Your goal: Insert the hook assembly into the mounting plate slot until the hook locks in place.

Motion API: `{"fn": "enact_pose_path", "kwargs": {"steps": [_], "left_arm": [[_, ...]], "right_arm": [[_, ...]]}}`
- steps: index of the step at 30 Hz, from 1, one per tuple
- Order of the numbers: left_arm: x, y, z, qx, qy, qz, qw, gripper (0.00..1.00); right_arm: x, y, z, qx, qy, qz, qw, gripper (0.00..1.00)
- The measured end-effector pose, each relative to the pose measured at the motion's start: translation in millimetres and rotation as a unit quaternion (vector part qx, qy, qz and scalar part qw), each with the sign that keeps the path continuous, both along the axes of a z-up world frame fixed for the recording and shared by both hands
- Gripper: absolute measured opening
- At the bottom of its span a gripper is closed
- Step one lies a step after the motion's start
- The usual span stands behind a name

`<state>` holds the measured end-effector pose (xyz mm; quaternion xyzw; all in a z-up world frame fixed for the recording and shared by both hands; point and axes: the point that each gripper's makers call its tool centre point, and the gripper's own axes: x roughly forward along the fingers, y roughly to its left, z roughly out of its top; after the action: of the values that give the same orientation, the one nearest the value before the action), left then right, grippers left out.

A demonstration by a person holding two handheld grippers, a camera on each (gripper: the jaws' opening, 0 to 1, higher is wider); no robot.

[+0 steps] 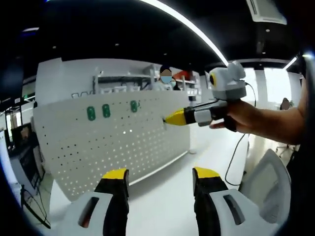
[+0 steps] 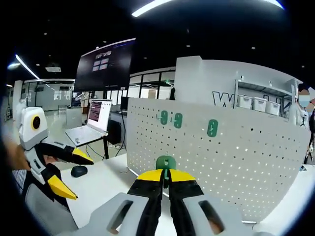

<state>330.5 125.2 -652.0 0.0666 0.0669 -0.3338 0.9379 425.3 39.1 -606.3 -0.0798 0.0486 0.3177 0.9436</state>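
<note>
Green hook (image 2: 166,162) sits clamped in the right claw (image 2: 166,176) before the pegboard (image 2: 221,162); left claw (image 1: 161,173) apart.

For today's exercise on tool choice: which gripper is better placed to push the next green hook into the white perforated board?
Right. The right gripper is shut on a green plastic hook, facing the white perforated board. The left gripper is open and holds nothing.
</note>
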Motion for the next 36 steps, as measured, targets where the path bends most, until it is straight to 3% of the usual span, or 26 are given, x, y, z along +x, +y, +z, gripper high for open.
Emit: {"fn": "enact_pose_path", "kwargs": {"steps": [25,36], "left_arm": [[8.1,8,-12.4,-0.006,0.012,-0.01,0.9999,0.52],[10.8,9,-18.0,-0.011,0.02,-0.017,0.9996,0.51]], "right_arm": [[79,18,38.6,0.012,-0.026,-0.047,0.9985,0.02],[108,29,41.5,0.009,-0.028,-0.062,0.9977,0.02]]}}
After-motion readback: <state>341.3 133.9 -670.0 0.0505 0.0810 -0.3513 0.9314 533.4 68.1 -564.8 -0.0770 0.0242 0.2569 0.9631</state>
